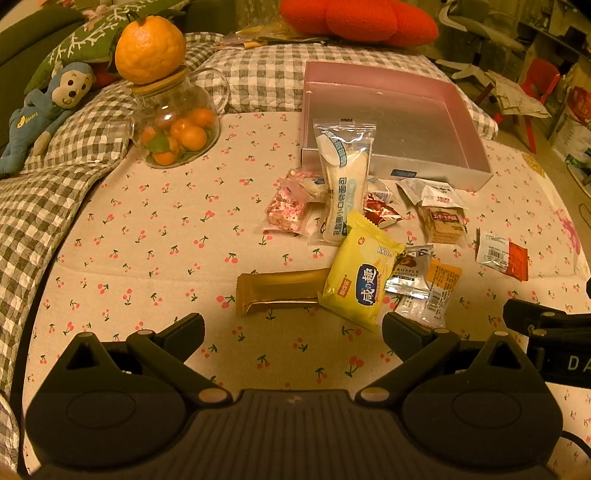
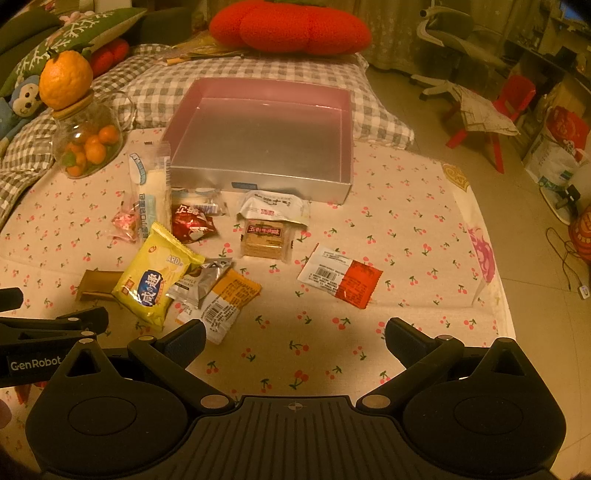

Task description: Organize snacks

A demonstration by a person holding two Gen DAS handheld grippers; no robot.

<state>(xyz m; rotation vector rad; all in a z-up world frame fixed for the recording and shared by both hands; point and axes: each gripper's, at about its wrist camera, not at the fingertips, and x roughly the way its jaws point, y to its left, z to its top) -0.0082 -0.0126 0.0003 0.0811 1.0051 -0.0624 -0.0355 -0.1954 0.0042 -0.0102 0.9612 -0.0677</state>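
Several wrapped snacks lie on the cherry-print cloth in front of an empty pink-walled box (image 1: 384, 79) (image 2: 266, 90). Among them are a yellow cracker pack (image 1: 360, 271) (image 2: 155, 277), a gold bar (image 1: 275, 291) (image 2: 94, 284), a long white bread pack (image 1: 343, 177) (image 2: 149, 188) leaning on the box, a brown cracker pack (image 2: 264, 238) and a red-and-white sachet (image 2: 341, 275) (image 1: 502, 254). My left gripper (image 1: 293, 332) is open just short of the gold bar. Holding nothing, my right gripper (image 2: 295, 334) is open near the orange-labelled packet (image 2: 225, 301).
A glass jar of small oranges (image 1: 173, 129) (image 2: 86, 138) with a large orange on its lid stands at the left. Checked cushions (image 1: 258, 74), a red pumpkin pillow (image 2: 291, 26) and a blue monkey toy (image 1: 48, 107) ring the back. The cloth's right edge (image 2: 480, 236) drops to the floor.
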